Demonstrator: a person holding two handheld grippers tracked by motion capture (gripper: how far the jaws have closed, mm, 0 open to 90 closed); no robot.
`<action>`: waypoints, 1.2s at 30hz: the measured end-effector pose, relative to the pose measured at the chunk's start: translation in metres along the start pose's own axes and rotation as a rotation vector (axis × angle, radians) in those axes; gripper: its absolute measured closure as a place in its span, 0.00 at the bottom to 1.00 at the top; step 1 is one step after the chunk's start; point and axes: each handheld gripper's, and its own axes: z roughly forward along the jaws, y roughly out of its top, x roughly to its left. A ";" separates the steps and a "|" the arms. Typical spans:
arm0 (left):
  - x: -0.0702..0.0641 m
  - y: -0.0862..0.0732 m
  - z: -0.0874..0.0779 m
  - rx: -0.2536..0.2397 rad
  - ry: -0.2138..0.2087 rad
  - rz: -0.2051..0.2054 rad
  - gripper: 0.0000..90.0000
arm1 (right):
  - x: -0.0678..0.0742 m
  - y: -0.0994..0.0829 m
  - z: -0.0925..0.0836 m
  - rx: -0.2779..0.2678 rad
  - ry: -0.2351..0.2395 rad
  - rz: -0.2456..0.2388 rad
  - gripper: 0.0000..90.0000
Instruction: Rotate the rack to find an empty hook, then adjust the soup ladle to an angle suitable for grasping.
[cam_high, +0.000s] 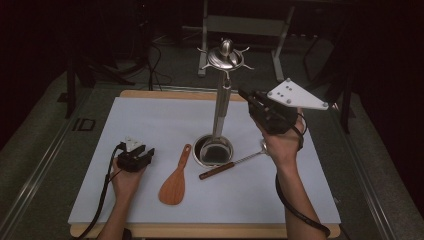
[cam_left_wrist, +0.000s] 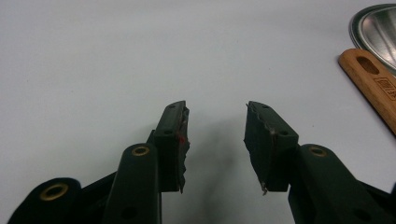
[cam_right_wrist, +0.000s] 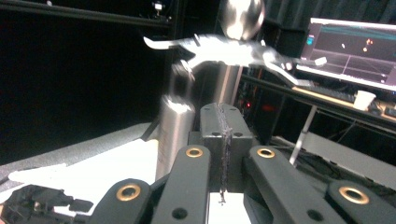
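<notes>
From above, my left claw rests on the white surface beside a wooden spatula; my right claw is raised near the steel utensil stand. Left gripper view: jaws apart, holding nothing. Right gripper view: jaws pressed together, empty, stand just ahead.

Glossy metal utensil stand, smooth wooden spatula, matt white mat

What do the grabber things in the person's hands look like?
Both are black. The left gripper has two chunky fingers with jagged pads and brass-ringed holes. The right gripper carries a grey three-cornered plate with small dots. Black cables trail behind. The forearms are bare.
</notes>
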 end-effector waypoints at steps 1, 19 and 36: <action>0.000 0.000 0.000 -0.001 0.001 0.001 0.66 | -0.001 -0.002 0.000 0.007 -0.002 0.003 1.00; 0.000 0.000 -0.001 -0.004 0.002 0.001 0.66 | -0.030 -0.057 0.013 0.187 -0.072 0.010 1.00; 0.000 0.000 -0.001 -0.004 0.003 0.002 0.66 | -0.057 -0.130 0.030 0.380 -0.117 0.066 1.00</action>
